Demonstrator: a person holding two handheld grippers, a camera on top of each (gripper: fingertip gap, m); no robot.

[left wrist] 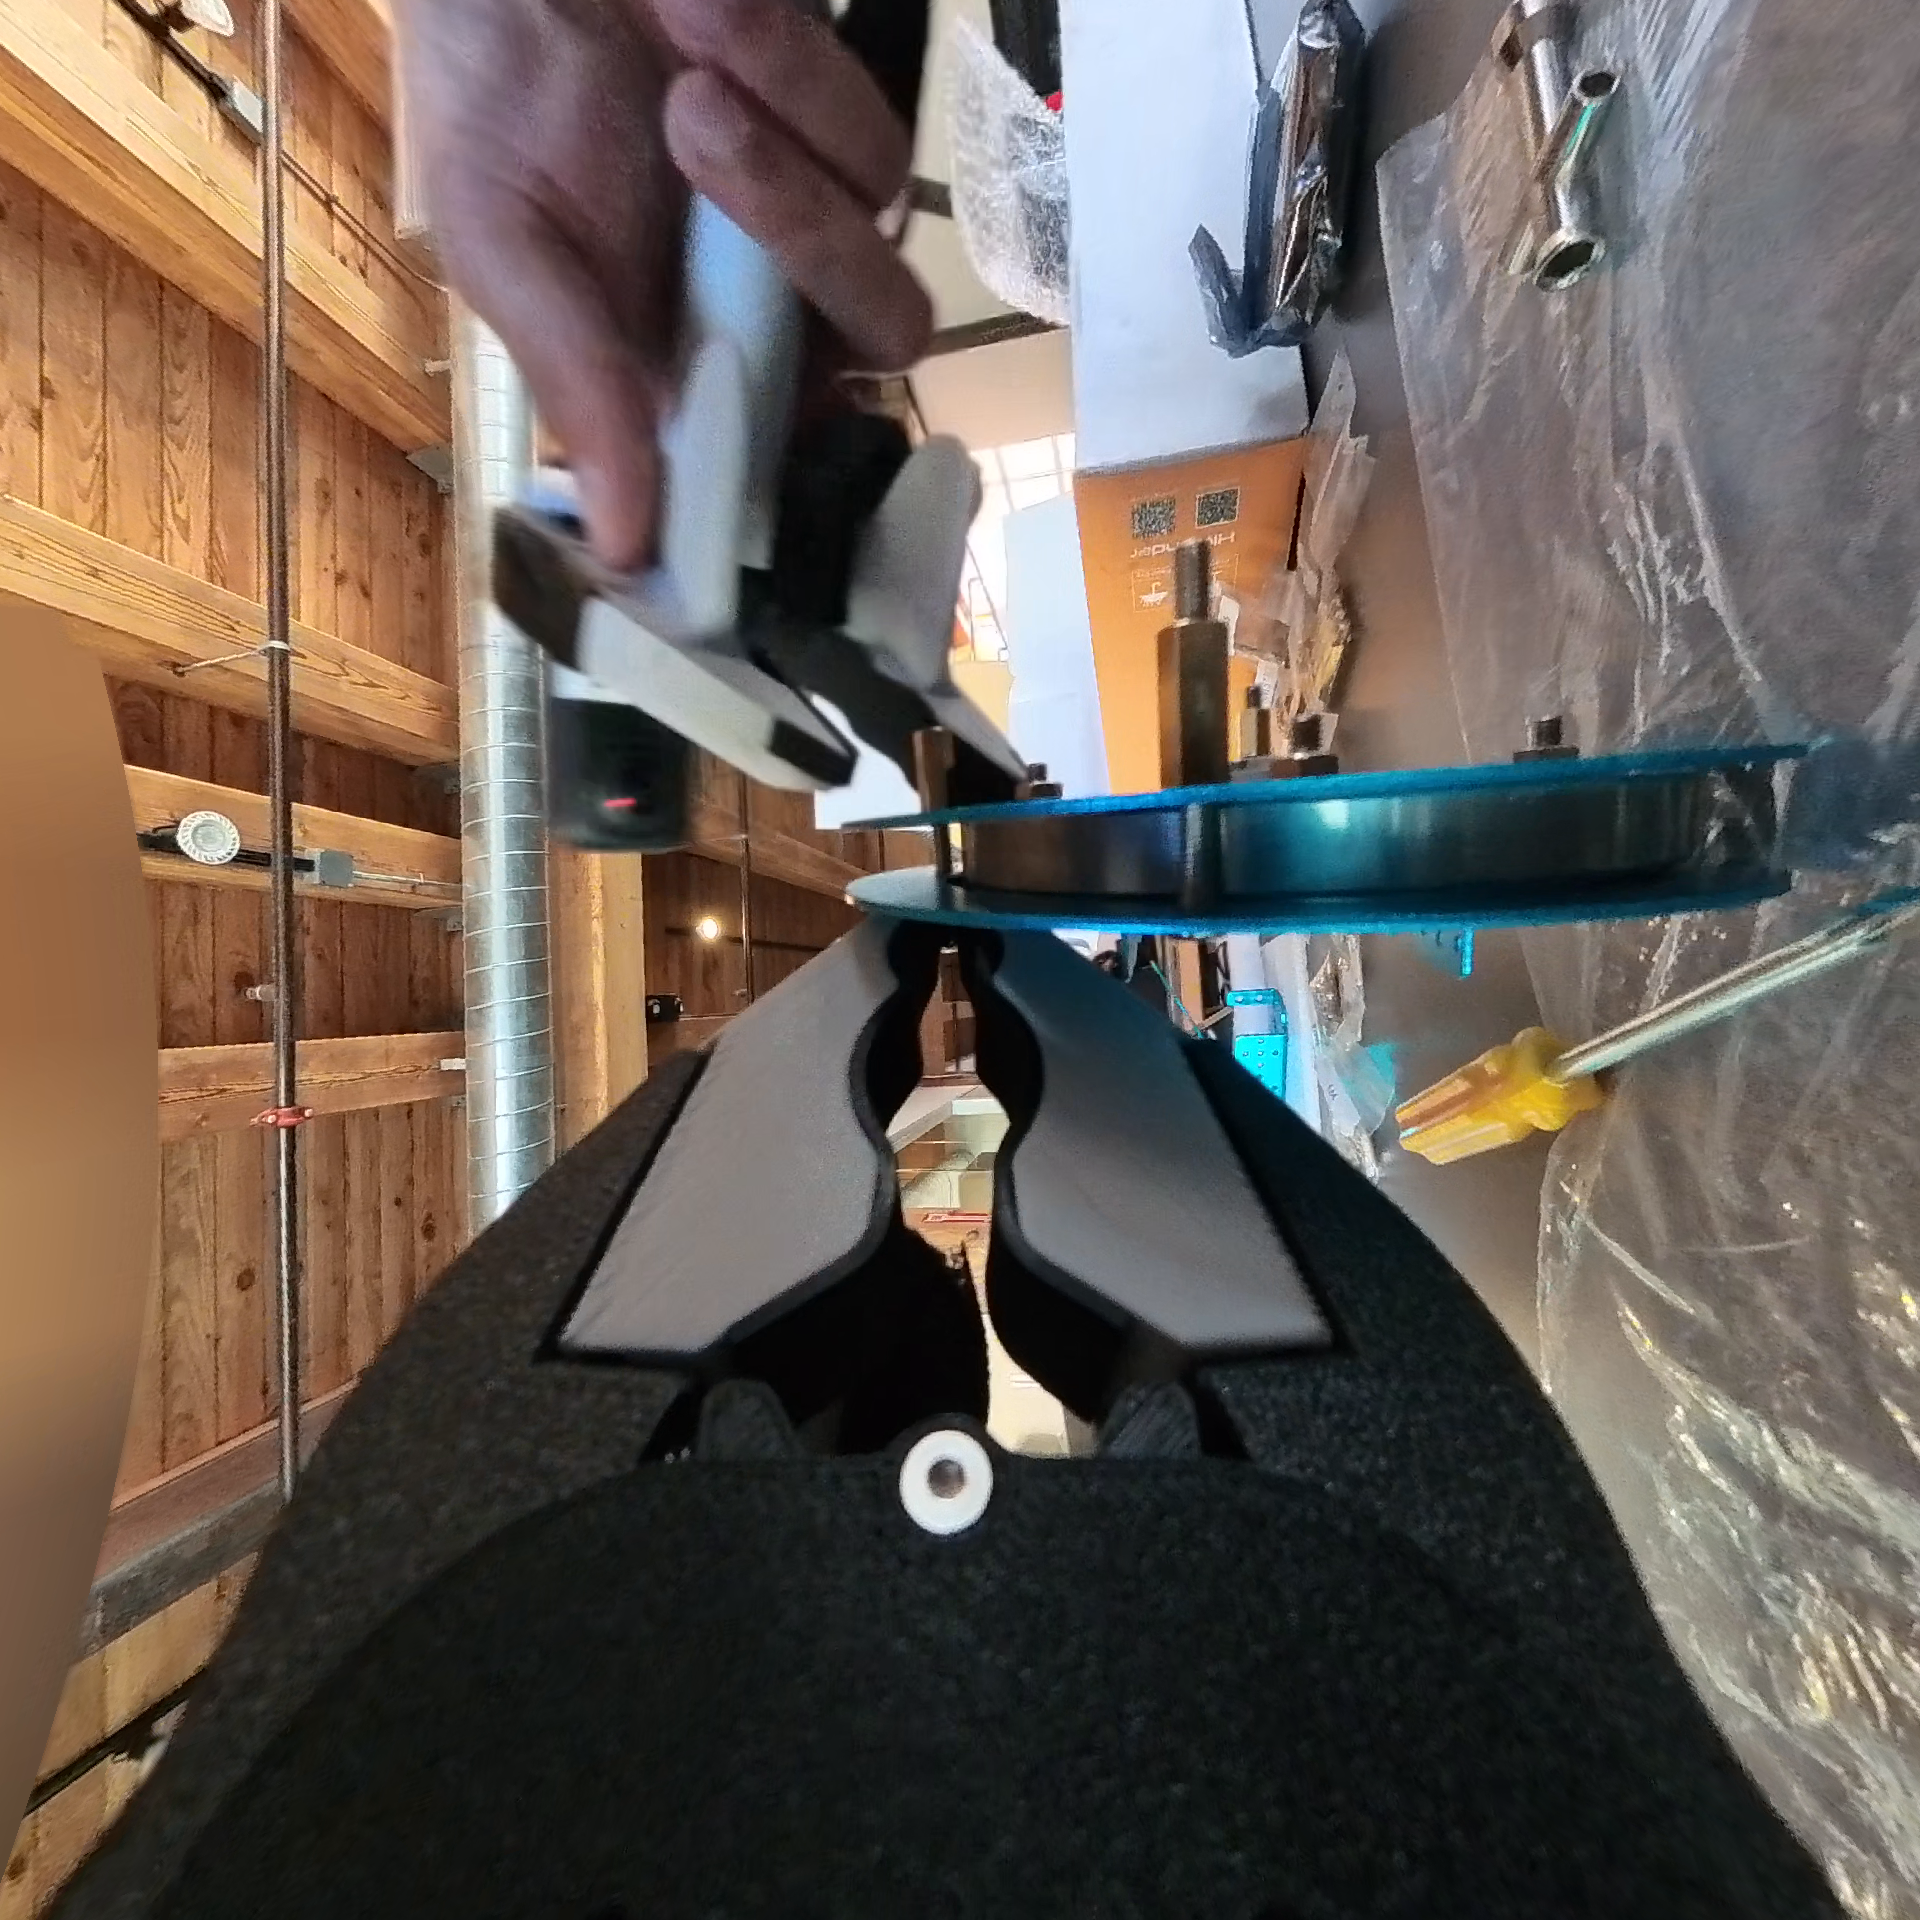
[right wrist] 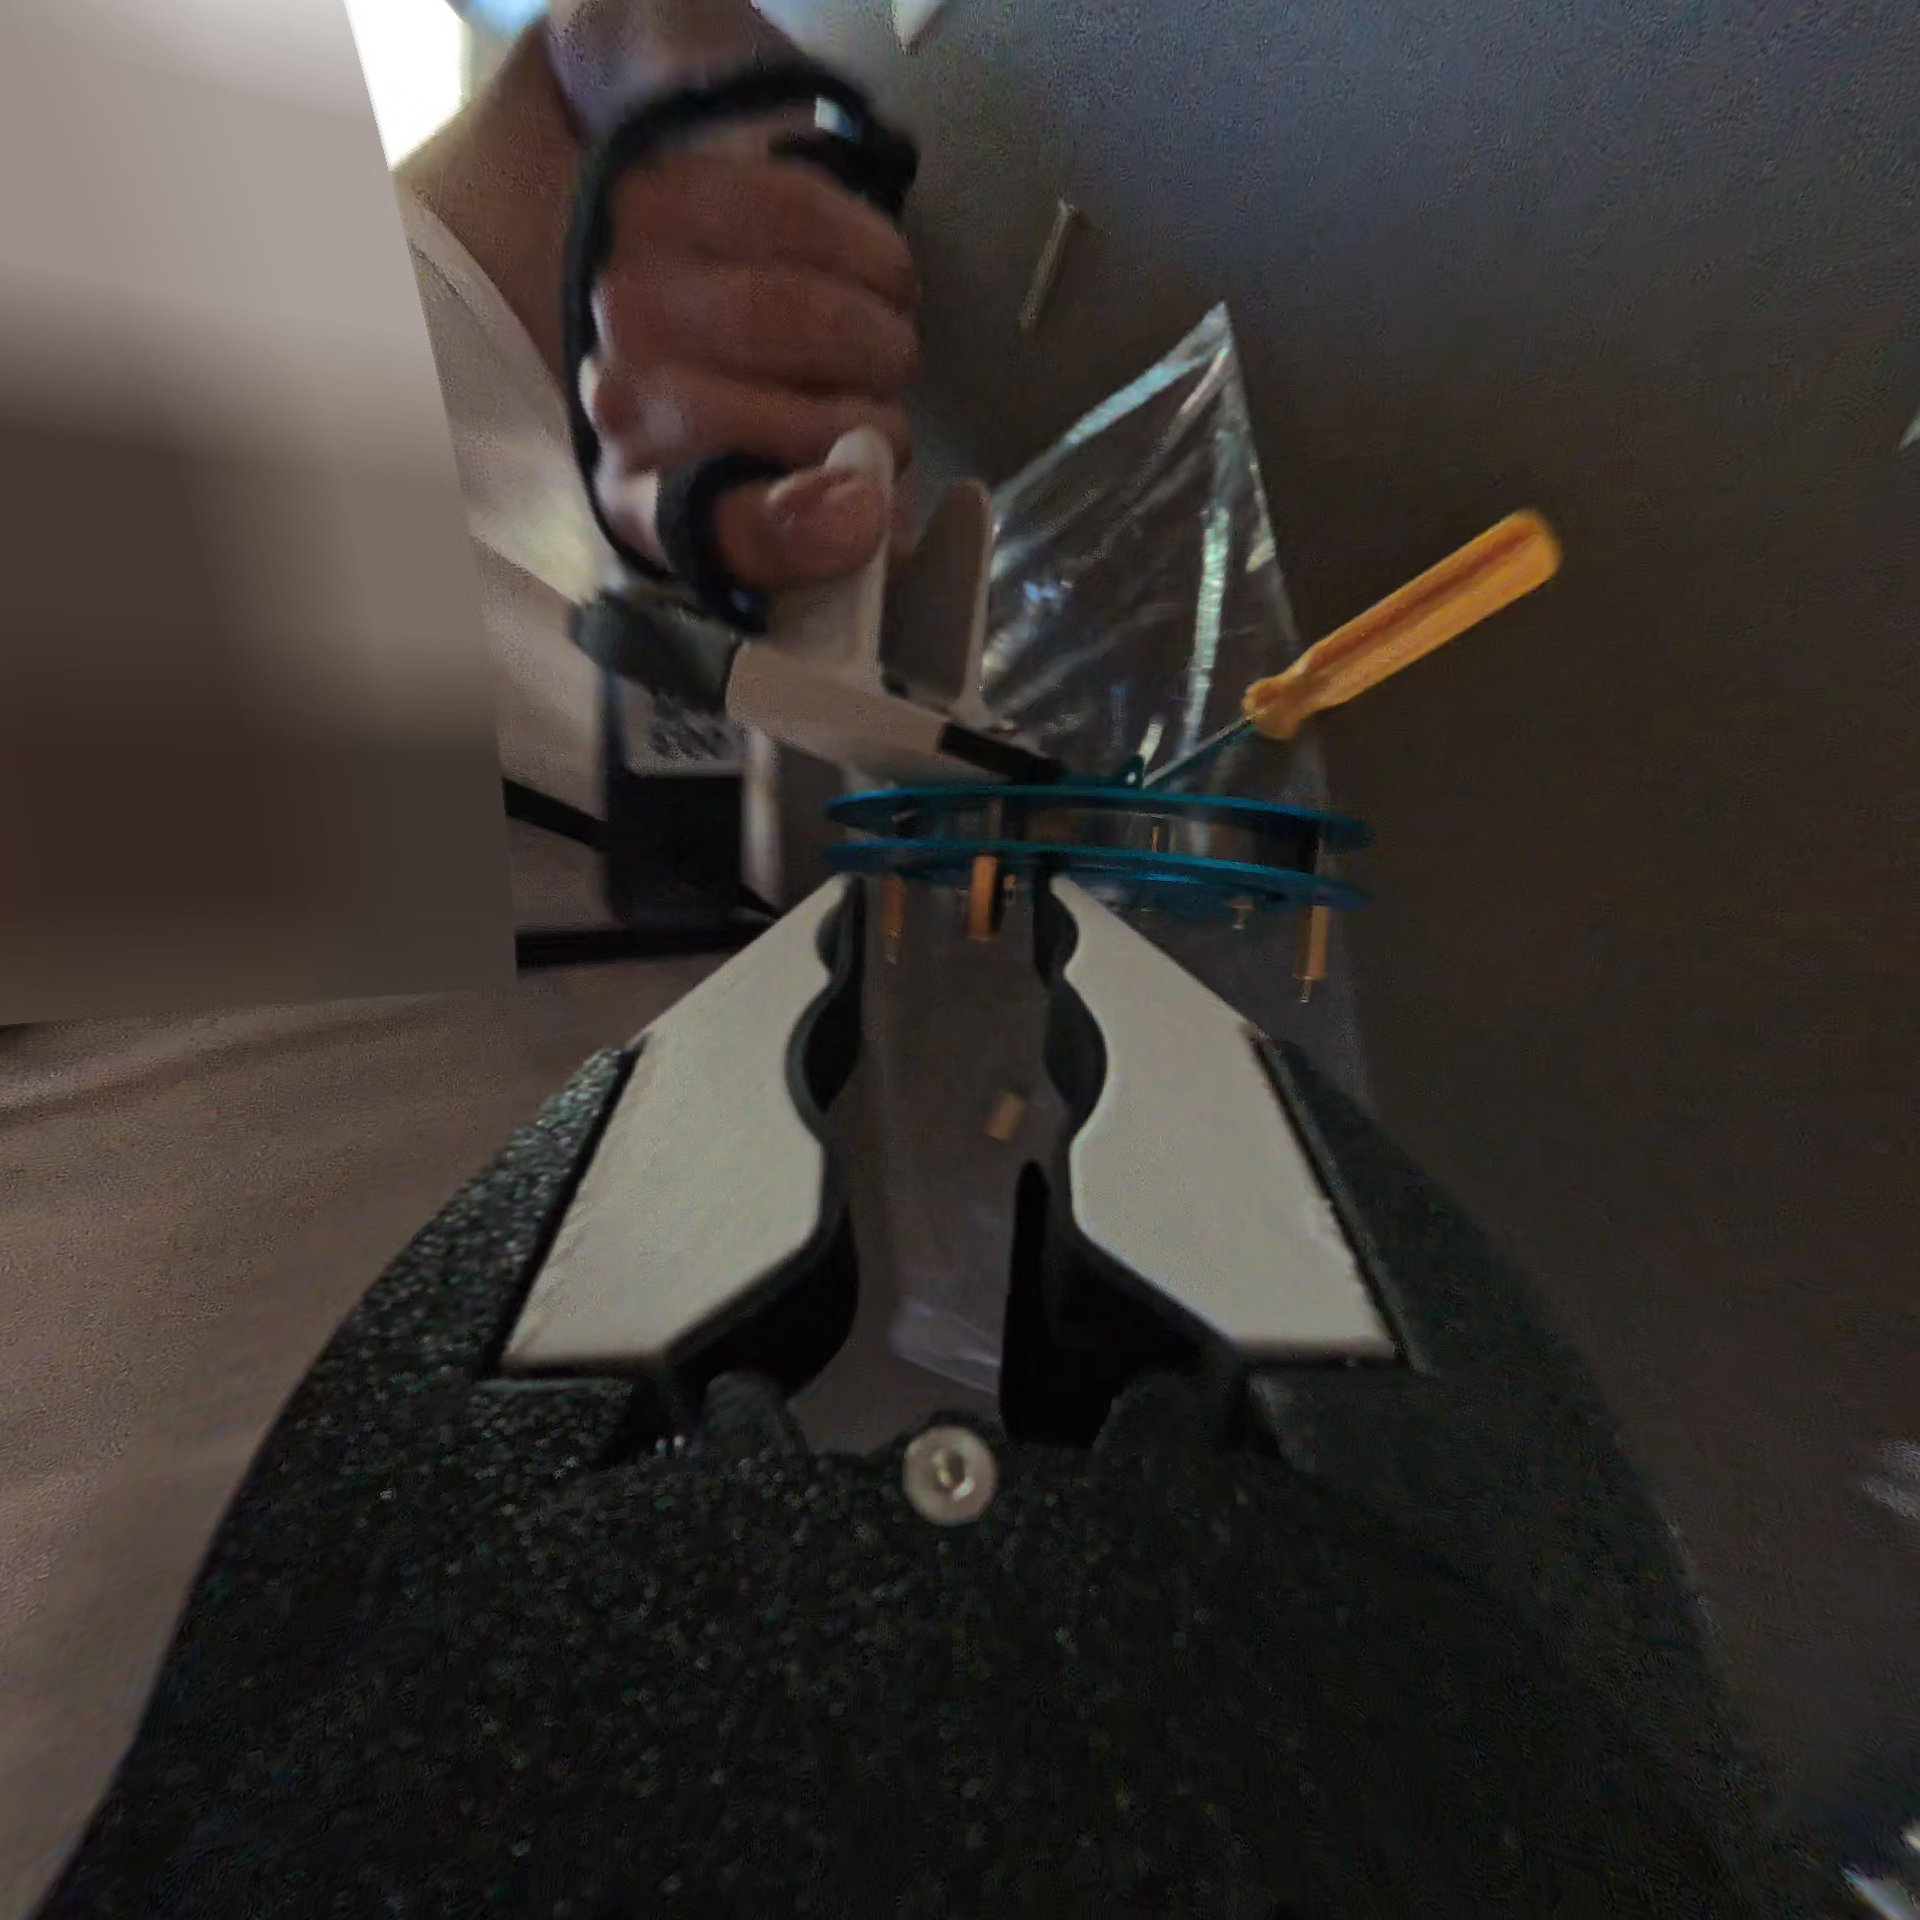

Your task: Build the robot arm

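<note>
Two blue discs joined by posts around a dark ring (left wrist: 1351,831) stand on edge over a grey table; they also show in the right wrist view (right wrist: 1195,831). My left gripper (left wrist: 940,940) is closed to a narrow gap against the face of one disc at its rim; what it pinches is hidden. It also shows in the right wrist view (right wrist: 1013,764), held by a hand. My right gripper (right wrist: 956,904) is open, its fingers either side of a brass standoff (right wrist: 982,904) on the other disc's face. It also shows in the left wrist view (left wrist: 925,769).
A yellow-handled screwdriver (left wrist: 1496,1101) lies on a clear plastic bag (left wrist: 1714,1351) beside the discs, also in the right wrist view (right wrist: 1403,623). A steel fitting (left wrist: 1558,156), bagged parts and an orange box (left wrist: 1174,540) lie farther off. A small loose brass piece (right wrist: 1003,1117) lies on the plastic.
</note>
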